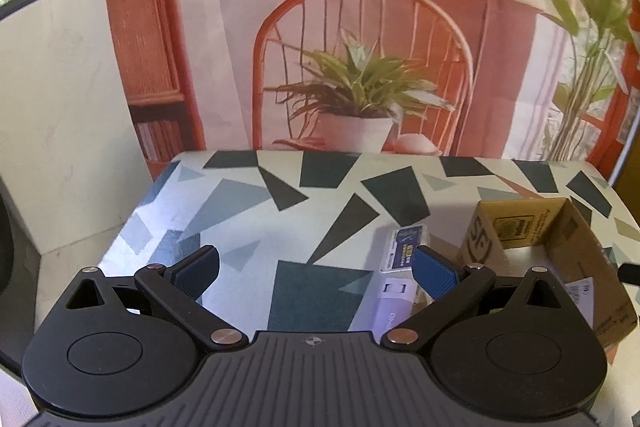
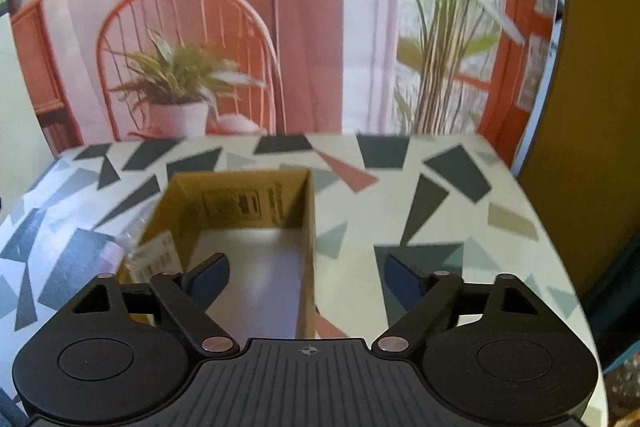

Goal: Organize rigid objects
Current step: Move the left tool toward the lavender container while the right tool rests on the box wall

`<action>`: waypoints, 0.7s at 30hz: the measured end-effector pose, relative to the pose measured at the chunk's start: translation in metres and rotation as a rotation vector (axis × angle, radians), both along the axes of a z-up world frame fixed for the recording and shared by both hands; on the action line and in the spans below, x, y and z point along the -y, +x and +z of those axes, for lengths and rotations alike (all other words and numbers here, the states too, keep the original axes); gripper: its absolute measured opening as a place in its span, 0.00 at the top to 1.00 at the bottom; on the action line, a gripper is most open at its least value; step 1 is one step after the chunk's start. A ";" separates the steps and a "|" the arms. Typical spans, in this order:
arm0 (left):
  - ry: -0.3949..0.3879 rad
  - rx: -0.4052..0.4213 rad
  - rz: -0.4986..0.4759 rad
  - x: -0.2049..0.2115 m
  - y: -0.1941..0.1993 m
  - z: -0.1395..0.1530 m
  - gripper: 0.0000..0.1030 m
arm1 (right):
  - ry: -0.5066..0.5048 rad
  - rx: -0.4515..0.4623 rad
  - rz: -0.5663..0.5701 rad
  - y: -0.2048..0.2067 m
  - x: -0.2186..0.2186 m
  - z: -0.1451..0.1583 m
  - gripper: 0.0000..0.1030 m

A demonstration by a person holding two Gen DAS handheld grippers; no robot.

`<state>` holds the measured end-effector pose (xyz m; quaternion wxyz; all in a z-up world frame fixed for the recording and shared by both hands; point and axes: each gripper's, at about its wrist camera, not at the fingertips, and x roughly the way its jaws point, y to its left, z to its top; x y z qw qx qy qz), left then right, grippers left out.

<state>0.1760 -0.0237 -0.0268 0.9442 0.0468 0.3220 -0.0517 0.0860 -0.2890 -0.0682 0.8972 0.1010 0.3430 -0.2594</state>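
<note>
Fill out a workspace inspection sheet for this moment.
Surface: table with a shard-pattern cover.
Job's things: open cardboard box, nothing seen inside; small white packages lying beside it.
Clutter: nothing seen.
Grippers: left gripper open, holding nothing; right gripper open, straddling the box's right wall without touching it.
Cables: nothing seen.
Surroundings: printed backdrop of a chair, plants and lamp behind the table.

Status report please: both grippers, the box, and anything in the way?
Left gripper open, empty. Right gripper open, empty, over the box. Box open, looks empty. Small packets lie beside box; nothing in the way.
</note>
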 end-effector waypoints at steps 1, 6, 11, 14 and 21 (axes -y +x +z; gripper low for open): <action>-0.006 -0.009 0.003 0.000 0.002 -0.004 0.00 | 0.014 -0.010 -0.003 0.002 0.003 -0.005 0.27; -0.015 -0.052 -0.005 -0.001 0.010 -0.024 0.00 | 0.078 -0.067 -0.007 0.012 0.011 -0.033 0.43; -0.027 -0.086 -0.001 -0.003 0.015 -0.041 0.00 | 0.122 -0.105 -0.014 0.019 0.014 -0.050 0.59; -0.038 -0.106 0.008 -0.006 0.018 -0.049 0.00 | 0.143 -0.130 -0.018 0.022 0.015 -0.058 0.73; -0.060 -0.145 0.024 -0.010 0.025 -0.063 0.03 | 0.139 -0.170 -0.035 0.025 0.014 -0.067 0.88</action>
